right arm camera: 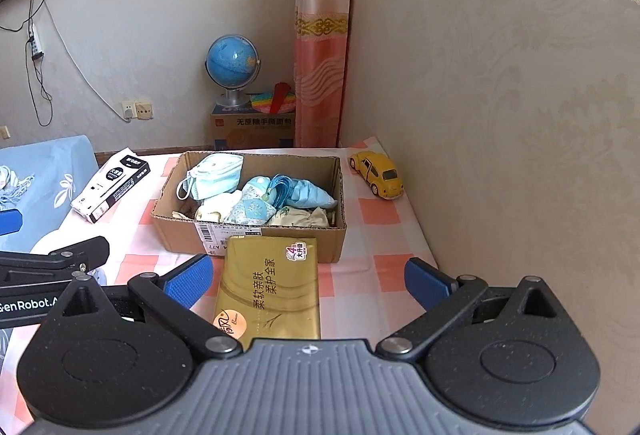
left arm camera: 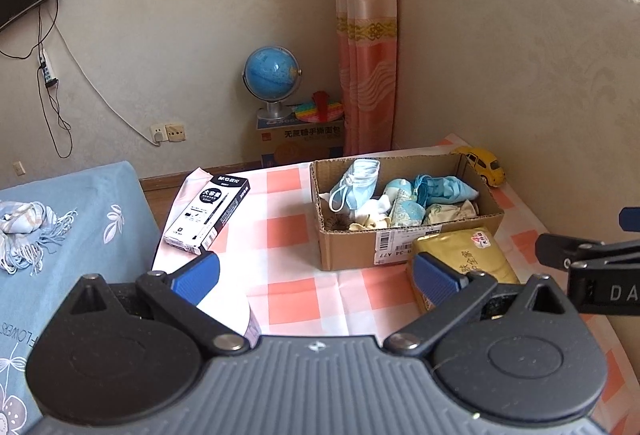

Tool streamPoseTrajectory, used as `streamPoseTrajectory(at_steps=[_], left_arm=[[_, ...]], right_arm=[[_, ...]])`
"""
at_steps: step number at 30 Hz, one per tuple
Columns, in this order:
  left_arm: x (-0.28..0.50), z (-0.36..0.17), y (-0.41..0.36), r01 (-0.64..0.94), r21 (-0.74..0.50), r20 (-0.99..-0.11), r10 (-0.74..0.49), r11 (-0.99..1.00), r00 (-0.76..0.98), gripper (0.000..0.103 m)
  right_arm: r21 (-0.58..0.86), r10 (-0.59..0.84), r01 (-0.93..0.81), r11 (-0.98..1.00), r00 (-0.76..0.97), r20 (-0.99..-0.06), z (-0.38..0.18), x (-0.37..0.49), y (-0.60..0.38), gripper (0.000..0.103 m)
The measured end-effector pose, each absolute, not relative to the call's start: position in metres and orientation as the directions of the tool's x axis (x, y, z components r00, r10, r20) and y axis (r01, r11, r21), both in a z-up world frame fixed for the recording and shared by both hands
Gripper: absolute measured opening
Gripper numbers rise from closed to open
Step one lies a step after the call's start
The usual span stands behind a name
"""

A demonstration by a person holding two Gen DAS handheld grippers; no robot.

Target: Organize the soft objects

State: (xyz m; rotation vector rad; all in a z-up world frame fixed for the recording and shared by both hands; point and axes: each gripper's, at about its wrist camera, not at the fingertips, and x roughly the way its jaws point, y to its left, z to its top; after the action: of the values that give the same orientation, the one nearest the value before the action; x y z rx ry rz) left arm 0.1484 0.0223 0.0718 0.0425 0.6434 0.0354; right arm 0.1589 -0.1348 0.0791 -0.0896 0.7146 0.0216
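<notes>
1. You're holding both claws spread wide w/ nothing between the pads: right claw (right arm camera: 306, 281) is hanging just above the gold tissue pack (right arm camera: 270, 289), and left claw (left arm camera: 316, 275) is hanging over bare checked cloth, w/ the same pack just beside its right pad. Prob. that's why the right one is lined up on it: the pack is looking like the next soft item to go.
2. Gold tissue pack: 1. It's lying flat on the table (right arm camera: 380, 211), its far end just short of, maybe touching, the near wall of the cardboard box (right arm camera: 256, 241). It's outside the box, so not sorted yet, imo.
3. Cardboard box: 1, sitting open-topped mid-table as the collection bin. Soft things inside are bunching together: 1 face mask (right arm camera: 214, 175) leaning in the far-left corner, 1 folded blue umbrella (right arm camera: 304, 191) lying across the middle, plus approx. 4 small cloth pieces at the front; can't give an exact count, they're overlapping.
4. Hard items are staying out, well apart from the box: 1 pen box (left arm camera: 208, 215) on the left, 1 yellow toy car (right arm camera: 378, 175) at the far right by the wall.
5. Off the table, 1 scarf (left arm camera: 28, 231) is lying on the blue bed cover to your left. It's soft, so likely still to be collected.
6. Farthest: 1 globe (left arm camera: 272, 75) on a carton in the corner, not part of the job.
</notes>
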Motion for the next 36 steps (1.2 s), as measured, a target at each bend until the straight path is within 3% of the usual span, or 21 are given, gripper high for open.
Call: streamPoseTrajectory(at_steps=[36], left_arm=[[0.1484,0.0726,0.019,-0.011,0.056,-0.598,0.043,0.998,0.8,0.103]], right_arm=[[-0.067,-0.018,-0.035,0.997,0.754,-0.656,0.0767,0.1557,-0.1392,0.103]])
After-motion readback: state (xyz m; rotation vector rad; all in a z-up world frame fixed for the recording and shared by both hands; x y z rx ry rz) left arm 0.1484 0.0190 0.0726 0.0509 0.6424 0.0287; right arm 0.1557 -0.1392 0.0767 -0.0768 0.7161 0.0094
